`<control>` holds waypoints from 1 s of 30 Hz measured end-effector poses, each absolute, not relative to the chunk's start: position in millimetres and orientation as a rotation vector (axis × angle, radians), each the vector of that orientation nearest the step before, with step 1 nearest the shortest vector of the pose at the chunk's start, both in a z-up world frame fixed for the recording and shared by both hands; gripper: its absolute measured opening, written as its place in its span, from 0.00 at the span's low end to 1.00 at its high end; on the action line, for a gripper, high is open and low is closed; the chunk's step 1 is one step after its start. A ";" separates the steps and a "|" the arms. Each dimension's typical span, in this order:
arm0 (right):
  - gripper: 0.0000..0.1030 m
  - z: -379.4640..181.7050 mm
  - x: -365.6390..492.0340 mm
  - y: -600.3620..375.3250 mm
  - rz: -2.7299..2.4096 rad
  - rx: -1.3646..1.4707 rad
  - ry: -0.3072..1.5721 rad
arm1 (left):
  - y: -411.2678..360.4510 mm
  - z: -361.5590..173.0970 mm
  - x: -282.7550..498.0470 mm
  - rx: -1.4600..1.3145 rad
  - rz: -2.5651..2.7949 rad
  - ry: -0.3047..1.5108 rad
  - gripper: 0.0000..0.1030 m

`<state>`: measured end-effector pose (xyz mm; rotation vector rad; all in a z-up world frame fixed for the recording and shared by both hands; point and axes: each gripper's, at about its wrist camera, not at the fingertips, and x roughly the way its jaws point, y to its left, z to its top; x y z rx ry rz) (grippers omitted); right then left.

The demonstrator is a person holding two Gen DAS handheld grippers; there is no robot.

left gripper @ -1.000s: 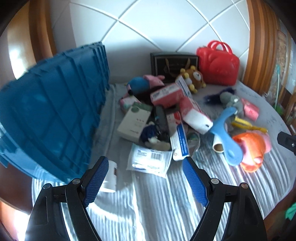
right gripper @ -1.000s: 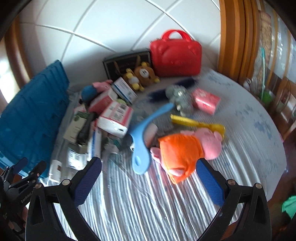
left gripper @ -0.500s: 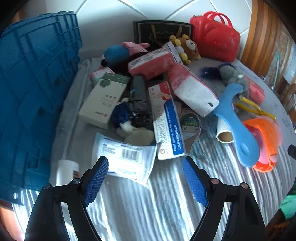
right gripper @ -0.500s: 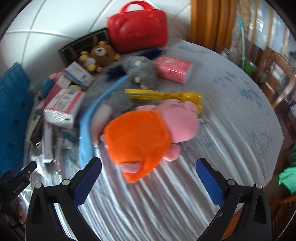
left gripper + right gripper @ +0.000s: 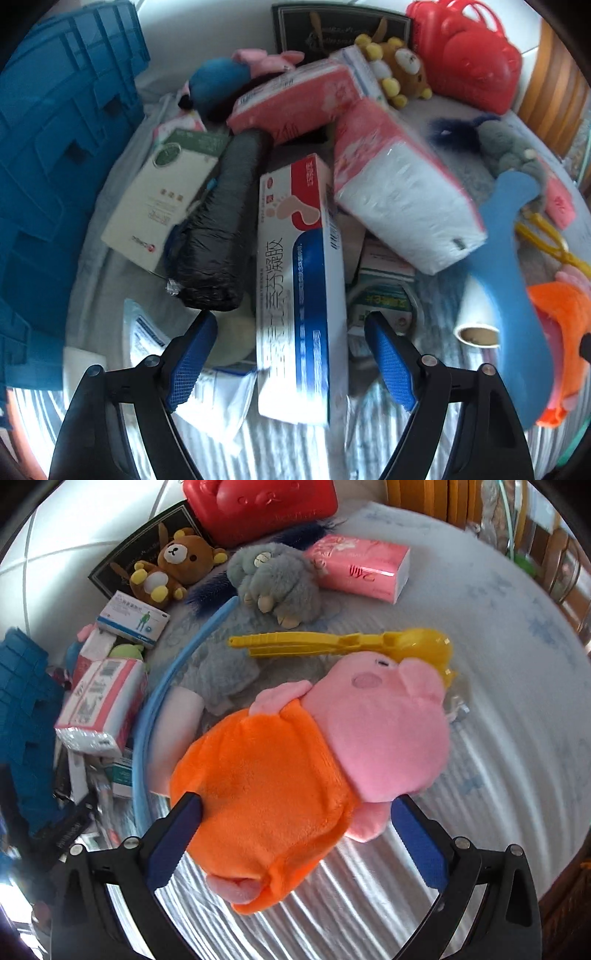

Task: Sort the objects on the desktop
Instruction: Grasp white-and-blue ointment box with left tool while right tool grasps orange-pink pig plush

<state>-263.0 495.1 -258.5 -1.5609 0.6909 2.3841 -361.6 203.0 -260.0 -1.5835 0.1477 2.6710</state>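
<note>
Right wrist view: the pig plush in orange is lying on the striped cloth, between the spread fingers of the right gripper, which is gripping nothing. Left wrist view: the left gripper, also released, is straddling the near end of a blue-and-white box; a blue crate is standing at the left.
</note>
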 end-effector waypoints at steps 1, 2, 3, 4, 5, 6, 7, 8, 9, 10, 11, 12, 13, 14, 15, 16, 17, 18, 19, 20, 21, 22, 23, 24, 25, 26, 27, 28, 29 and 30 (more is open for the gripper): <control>1.00 -260.8 -265.4 495.8 2.384 -1.563 0.720 | 203.1 -260.4 -363.2 -1.585 2.673 0.143 0.83; 1.00 -263.2 -268.7 496.6 2.381 -1.568 0.757 | 203.1 -260.7 -364.8 -1.586 2.674 0.138 0.83; 1.00 -265.1 -271.9 497.2 2.378 -1.573 0.789 | 202.9 -261.1 -366.1 -1.585 2.672 0.132 0.83; 1.00 -265.2 -274.3 496.6 2.373 -1.574 0.802 | 202.4 -261.5 -366.9 -1.584 2.670 0.124 0.83; 1.00 -265.2 -276.6 496.1 2.368 -1.576 0.815 | 201.8 -261.8 -367.4 -1.583 2.668 0.116 0.83; 1.00 -265.2 -279.0 495.6 2.364 -1.577 0.825 | 201.2 -262.0 -367.0 -1.582 2.666 0.109 0.83; 1.00 -265.4 -281.6 495.1 2.361 -1.580 0.827 | 201.4 -262.2 -366.1 -1.582 2.662 0.107 0.83; 1.00 -266.9 -285.2 494.6 2.357 -1.588 0.836 | 202.0 -262.4 -364.6 -1.582 2.652 0.107 0.83; 1.00 -269.3 -288.2 494.7 2.353 -1.594 0.853 | 203.1 -262.7 -362.9 -1.579 2.646 0.109 0.83; 1.00 -272.7 -292.0 494.7 2.349 -1.604 0.872 | 205.0 -262.8 -361.1 -1.570 2.646 0.115 0.83; 1.00 -276.1 -295.5 494.7 2.346 -1.612 0.887 | 206.8 -262.9 -359.3 -1.560 2.645 0.121 0.83; 1.00 -278.6 -297.7 494.5 2.350 -1.614 0.888 | 208.2 -263.2 -358.4 -1.554 2.645 0.125 0.83; 1.00 -279.8 -300.4 493.6 2.356 -1.612 0.877 | 208.8 -263.6 -359.0 -1.552 2.644 0.122 0.83; 1.00 -280.9 -303.1 492.7 2.363 -1.610 0.866 | 209.4 -263.9 -360.1 -1.554 2.643 0.117 0.83; 1.00 -281.9 -305.8 491.9 2.368 -1.609 0.856 | 210.2 -264.0 -361.8 -1.563 2.641 0.107 0.83; 1.00 -282.7 -307.9 491.4 2.368 -1.613 0.850 | 210.8 -264.0 -362.8 -1.568 2.638 0.100 0.83; 1.00 -283.5 -309.9 491.0 2.369 -1.617 0.845 | 211.1 -263.9 -362.8 -1.564 2.634 0.102 0.83; 1.00 -284.2 -311.3 490.7 2.370 -1.621 0.839 | 211.4 -263.7 -362.8 -1.560 2.629 0.103 0.83; 1.00 -285.1 -312.7 490.4 2.372 -1.626 0.832 | 211.7 -263.5 -362.8 -1.556 2.624 0.104 0.83; 1.00 -286.7 -314.5 489.8 2.377 -1.633 0.823 | 212.1 -263.4 -362.8 -1.552 2.619 0.106 0.83; 1.00 -288.0 -316.0 489.2 2.379 -1.640 0.816 | 212.4 -263.2 -362.8 -1.548 2.614 0.107 0.83; 1.00 -289.0 -317.4 488.7 2.382 -1.647 0.808 | 212.7 -263.1 -362.8 -1.544 2.610 0.108 0.80; 1.00 -288.9 -318.8 488.3 2.387 -1.653 0.794 | 213.1 -262.9 -362.8 -1.540 2.605 0.110 0.76; 1.00 -288.0 -319.7 487.1 2.392 -1.658 0.775 | 212.6 -262.2 -363.4 -1.537 2.603 0.106 0.60; 1.00 -287.0 -320.6 485.9 2.399 -1.663 0.755 | 210.7 -260.7 -365.3 -1.536 2.600 0.090 0.44; 1.00 -285.4 -320.9 484.4 2.408 -1.667 0.727 | 208.5 -259.8 -366.9 -1.540 2.587 0.073 0.43; 1.00 -283.7 -321.0 482.1 2.419 -1.671 0.694 | 206.6 -259.5 -368.2 -1.544 2.578 0.060 0.43; 0.99 -282.7 -321.4 479.2 2.430 -1.676 0.662 | 205.5 -260.2 -368.8 -1.544 2.578 0.059 0.43; 0.99 -282.0 -322.0 476.9 2.439 -1.680 0.636 | 205.3 -260.5 -369.0 -1.540 2.584 0.062 0.43; 0.99 -282.8 -323.3 476.6 2.441 -1.679 0.634 | 206.1 -260.8 -369.4 -1.537 2.589 0.066 0.43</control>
